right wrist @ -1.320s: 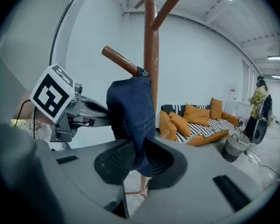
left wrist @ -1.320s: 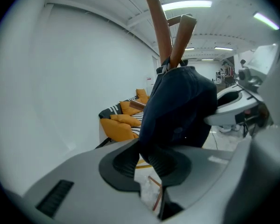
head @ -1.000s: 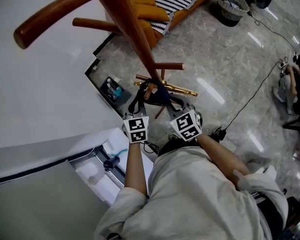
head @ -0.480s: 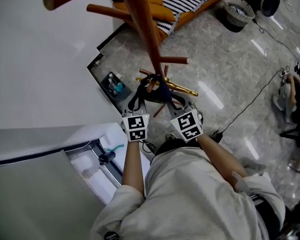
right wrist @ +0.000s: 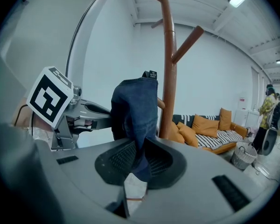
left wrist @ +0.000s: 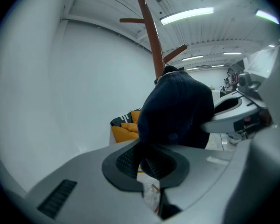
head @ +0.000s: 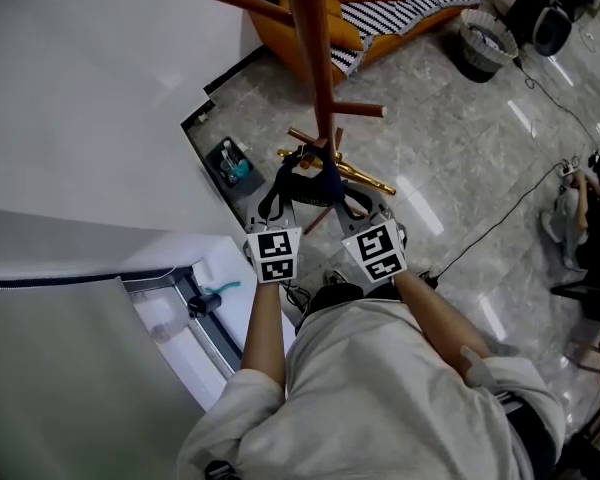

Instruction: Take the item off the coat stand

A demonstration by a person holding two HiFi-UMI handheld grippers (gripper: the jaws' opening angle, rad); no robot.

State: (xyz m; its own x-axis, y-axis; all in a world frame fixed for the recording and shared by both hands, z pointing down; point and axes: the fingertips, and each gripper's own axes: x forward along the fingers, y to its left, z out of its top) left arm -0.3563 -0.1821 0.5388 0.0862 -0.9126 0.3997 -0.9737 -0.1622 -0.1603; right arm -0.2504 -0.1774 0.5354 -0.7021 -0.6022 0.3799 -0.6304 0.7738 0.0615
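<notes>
The dark blue cloth item [head: 316, 180] is pinched in your left claw [left wrist: 143, 160] and right claw [right wrist: 135, 164] (grip done); it seems not yet clear of the coat stand [head: 318, 58].

My left gripper [left wrist: 144, 162] and my right gripper [right wrist: 137, 164] have smooth, matt grey plastic shells. My jaws have black pads with a rough, ribbed face. The dark blue item [right wrist: 133, 111] is soft woven cloth, like jeans, and not shiny at all. The coat stand [head: 320, 58] is smooth brown wood with a soft shine. The floor [head: 460, 138] is grey stone, very glossy, with bright streaks of light on it. The sofa [right wrist: 198, 132] is soft orange cloth. The wall [head: 80, 88] is plain, white and matt.
</notes>
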